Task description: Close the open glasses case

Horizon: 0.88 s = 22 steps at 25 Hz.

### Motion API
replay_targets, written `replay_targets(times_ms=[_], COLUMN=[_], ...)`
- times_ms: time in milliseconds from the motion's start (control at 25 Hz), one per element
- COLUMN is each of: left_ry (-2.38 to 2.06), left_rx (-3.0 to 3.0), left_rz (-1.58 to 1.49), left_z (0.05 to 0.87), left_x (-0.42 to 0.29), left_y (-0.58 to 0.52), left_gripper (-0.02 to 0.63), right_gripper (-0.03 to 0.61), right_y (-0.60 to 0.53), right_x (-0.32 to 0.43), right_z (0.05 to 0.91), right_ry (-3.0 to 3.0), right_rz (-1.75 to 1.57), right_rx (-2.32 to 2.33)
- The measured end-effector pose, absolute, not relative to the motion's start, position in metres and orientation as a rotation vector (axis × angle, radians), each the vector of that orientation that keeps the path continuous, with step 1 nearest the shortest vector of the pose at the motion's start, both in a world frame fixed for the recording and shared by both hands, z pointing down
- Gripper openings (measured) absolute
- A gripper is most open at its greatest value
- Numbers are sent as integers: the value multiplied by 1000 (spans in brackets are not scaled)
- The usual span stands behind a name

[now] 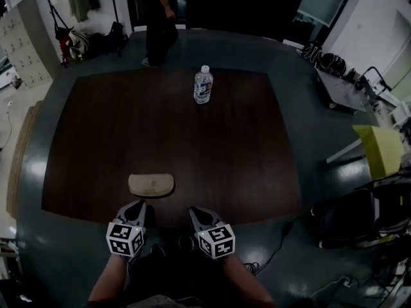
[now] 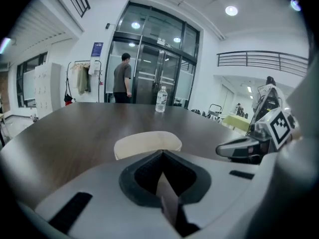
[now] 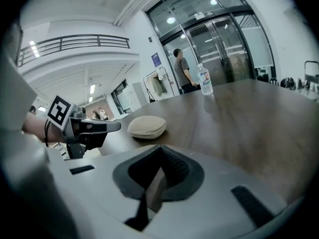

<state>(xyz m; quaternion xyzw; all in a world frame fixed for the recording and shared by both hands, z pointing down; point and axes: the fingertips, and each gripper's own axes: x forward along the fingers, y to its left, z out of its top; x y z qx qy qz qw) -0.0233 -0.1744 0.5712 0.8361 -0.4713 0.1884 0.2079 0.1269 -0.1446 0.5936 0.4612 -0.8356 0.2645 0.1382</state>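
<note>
**Light case near the counter's edge, both pairs of fingers clenched and empty**

The glasses case [image 1: 151,185] is laid on the dark counter [image 1: 83,140] close to its near edge. It lies just ahead of the left gripper [image 1: 136,208] and a little to the left of the right gripper [image 1: 195,213]. Each pair of fingers is pressed together with nothing between them, and the case is touched by neither.

The case is judged to be light and smooth-shelled on a polished top. If the lid is pressed by one gripper alone, the case may be pushed along the counter rather than shut. A press from clenched fingers could also slip off the domed lid. A pull toward the person could carry the case over the near edge. The water bottle [image 1: 203,85] stands well apart at the far side, and no risk to it is expected.

The case's place relative to both grippers and the edge is given only by the head view, where it is seen as a flat oval from above. In the right gripper view it is shown side-on as a rounded shell with a darker line along its side. Whether that line is a gap or a seam cannot be told. In the left gripper view only its curved top is seen, the rest being hidden behind the gripper's own body.
</note>
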Motion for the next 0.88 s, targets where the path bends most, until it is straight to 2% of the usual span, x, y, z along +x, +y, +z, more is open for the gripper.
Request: replay_targets(times_ms=[280, 520, 880], left_ry=[-1238, -1272, -1295], left_rx=[2338, 2363, 2385], left_rz=[432, 371, 295], left_z=[564, 551, 535], left_x=[-13, -55, -122], left_y=[-152, -112, -10], left_gripper=[9, 9, 9], right_gripper=[-11, -11, -11], right_y=[-146, -126, -16], right_x=[148, 122, 62], right_z=[573, 559, 548], right_ry=[-2387, -2396, -2421], right_rz=[706, 646, 632], right_rx=[1442, 1506, 1550])
